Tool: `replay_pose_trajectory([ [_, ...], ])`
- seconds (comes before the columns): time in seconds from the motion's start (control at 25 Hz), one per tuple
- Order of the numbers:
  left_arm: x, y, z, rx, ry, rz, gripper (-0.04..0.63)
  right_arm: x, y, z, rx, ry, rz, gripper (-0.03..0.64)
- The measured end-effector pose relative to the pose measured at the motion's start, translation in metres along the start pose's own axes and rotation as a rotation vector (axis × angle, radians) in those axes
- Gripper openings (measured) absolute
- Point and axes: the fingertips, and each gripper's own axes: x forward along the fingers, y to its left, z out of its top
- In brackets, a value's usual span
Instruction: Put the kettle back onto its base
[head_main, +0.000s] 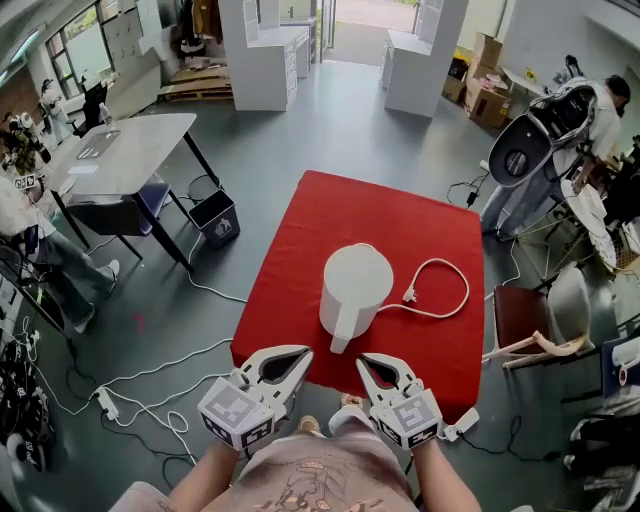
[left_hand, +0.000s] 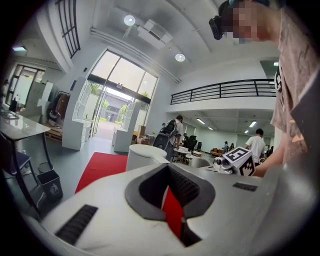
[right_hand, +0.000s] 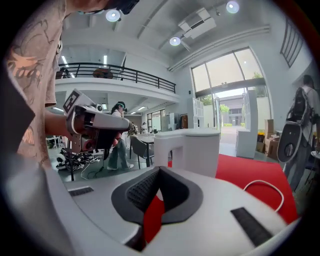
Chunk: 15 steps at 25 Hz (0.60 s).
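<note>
A white kettle stands in the middle of the red table, its handle turned toward me. Its white cord loops out to the right from under it; the base is not visible separately. My left gripper hovers at the table's near edge, left of the handle, jaws shut and empty. My right gripper is just right of the handle, also shut on nothing. The left gripper view shows the kettle beyond the shut jaws. In the right gripper view, the kettle is close ahead.
A grey table and a dark bin stand to the left, with cables on the floor. At the right are a chair and a person. White partitions stand far back.
</note>
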Motion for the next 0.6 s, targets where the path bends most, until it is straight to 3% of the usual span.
replay_pose_trajectory([
  [0.28, -0.004, -0.024, -0.005, 0.008, -0.008, -0.032, -0.003, -0.030, 0.014, 0.013, 0.030, -0.048, -0.036, 0.008],
  [0.6, -0.015, -0.049, -0.008, 0.018, -0.036, -0.009, -0.003, -0.067, 0.034, 0.035, 0.044, -0.121, -0.044, 0.008],
])
